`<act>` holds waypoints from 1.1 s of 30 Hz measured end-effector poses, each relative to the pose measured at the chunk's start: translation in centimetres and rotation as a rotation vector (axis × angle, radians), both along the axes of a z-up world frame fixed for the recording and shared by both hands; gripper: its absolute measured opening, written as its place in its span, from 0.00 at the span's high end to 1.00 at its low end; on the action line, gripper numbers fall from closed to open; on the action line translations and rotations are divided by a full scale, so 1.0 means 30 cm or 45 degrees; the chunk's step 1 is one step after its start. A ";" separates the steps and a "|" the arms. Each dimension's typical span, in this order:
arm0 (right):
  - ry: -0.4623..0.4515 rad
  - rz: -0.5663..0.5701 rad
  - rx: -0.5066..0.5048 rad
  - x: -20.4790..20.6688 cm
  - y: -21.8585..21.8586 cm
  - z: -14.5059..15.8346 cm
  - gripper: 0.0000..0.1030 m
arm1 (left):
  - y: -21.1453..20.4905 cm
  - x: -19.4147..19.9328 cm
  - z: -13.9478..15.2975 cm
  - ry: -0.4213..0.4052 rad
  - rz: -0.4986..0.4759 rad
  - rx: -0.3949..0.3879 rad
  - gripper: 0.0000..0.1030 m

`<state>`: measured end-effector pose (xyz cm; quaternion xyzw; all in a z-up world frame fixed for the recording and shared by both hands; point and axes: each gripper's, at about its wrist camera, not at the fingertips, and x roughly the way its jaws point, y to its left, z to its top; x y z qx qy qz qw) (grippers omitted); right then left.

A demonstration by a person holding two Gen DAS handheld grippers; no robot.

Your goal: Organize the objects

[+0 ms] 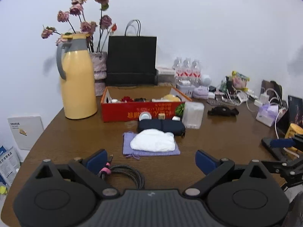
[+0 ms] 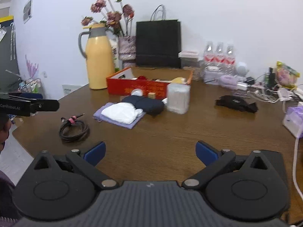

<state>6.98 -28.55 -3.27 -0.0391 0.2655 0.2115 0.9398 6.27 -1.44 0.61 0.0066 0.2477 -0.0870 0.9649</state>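
My left gripper (image 1: 151,160) stands open above the brown table's near edge. A coiled black cable (image 1: 125,176) with a pink tie lies between its fingers, close to the left one and untouched. Ahead, a white cloth (image 1: 153,141) rests on a purple pouch (image 1: 128,141), with a dark navy case (image 1: 161,126) behind them. An open red box (image 1: 121,111) of small items stands further back. My right gripper (image 2: 150,151) is open and empty over bare wood. From it the cable (image 2: 73,128) lies to the left and the white cloth (image 2: 119,113) ahead-left.
A yellow jug (image 1: 78,79), a flower vase (image 1: 99,70) and a black paper bag (image 1: 131,60) stand along the wall. A clear plastic box (image 1: 193,115) and a black strap (image 1: 222,111) lie to the right. Water bottles (image 1: 186,70), chargers and white cables (image 2: 265,92) crowd the far right.
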 end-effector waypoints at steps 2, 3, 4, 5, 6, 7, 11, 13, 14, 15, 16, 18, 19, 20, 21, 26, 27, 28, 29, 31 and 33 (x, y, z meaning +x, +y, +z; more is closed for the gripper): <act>0.028 -0.008 -0.015 0.045 0.024 -0.029 0.00 | 0.015 0.042 -0.031 0.041 0.015 0.005 0.09; 0.038 -0.013 -0.020 0.069 0.034 -0.042 0.00 | 0.025 0.074 -0.046 0.064 0.027 0.005 0.15; 0.050 -0.019 -0.018 0.102 0.044 -0.053 0.00 | 0.036 0.113 -0.057 0.082 0.026 0.000 0.18; 0.064 -0.028 -0.016 0.140 0.056 -0.062 0.00 | 0.047 0.155 -0.062 0.090 0.009 -0.004 0.18; 0.070 -0.035 -0.016 0.175 0.068 -0.068 0.00 | 0.059 0.207 -0.066 0.086 -0.020 0.001 0.18; 0.066 -0.027 -0.018 0.221 0.089 -0.071 0.00 | 0.066 0.271 -0.068 0.085 -0.046 0.034 0.23; -0.005 0.068 -0.051 0.390 0.190 -0.074 0.08 | 0.069 0.558 -0.091 0.106 -0.120 0.172 0.44; -0.030 0.111 -0.046 0.498 0.248 -0.078 0.18 | 0.072 0.724 -0.131 0.197 -0.163 0.177 0.66; -0.028 0.127 -0.034 0.553 0.271 -0.082 0.25 | 0.075 0.792 -0.153 0.245 -0.181 0.169 0.69; -0.018 0.141 -0.022 0.612 0.292 -0.087 0.28 | 0.073 0.855 -0.173 0.289 -0.201 0.159 0.74; -0.003 0.134 -0.010 0.684 0.316 -0.094 0.32 | 0.073 0.908 -0.194 0.308 -0.230 0.153 0.74; 0.031 0.079 -0.019 0.803 0.357 -0.113 0.36 | 0.061 0.970 -0.218 0.309 -0.252 0.166 0.73; 0.043 0.051 -0.051 0.854 0.382 -0.127 0.40 | 0.059 0.996 -0.233 0.314 -0.252 0.179 0.73; 0.050 0.020 -0.108 0.896 0.410 -0.146 0.42 | 0.055 1.016 -0.245 0.323 -0.253 0.185 0.73; 0.047 0.002 -0.165 0.922 0.437 -0.166 0.45 | 0.052 1.031 -0.256 0.341 -0.257 0.183 0.74; 0.071 -0.029 -0.255 1.014 0.500 -0.238 0.78 | 0.053 1.060 -0.277 0.353 -0.255 0.152 0.84; 0.069 -0.032 -0.249 1.019 0.500 -0.245 0.77 | 0.052 1.065 -0.277 0.352 -0.248 0.154 0.97; 0.066 -0.031 -0.241 1.017 0.501 -0.247 0.78 | 0.051 1.064 -0.277 0.355 -0.248 0.154 0.98; 0.068 -0.026 -0.237 1.018 0.500 -0.242 0.78 | 0.048 1.059 -0.275 0.356 -0.249 0.158 0.99; 0.062 -0.008 -0.192 0.994 0.491 -0.221 0.78 | 0.041 1.032 -0.266 0.344 -0.240 0.166 0.99; 0.008 -0.009 -0.182 0.945 0.484 -0.176 0.78 | 0.038 0.987 -0.229 0.313 -0.213 0.161 1.00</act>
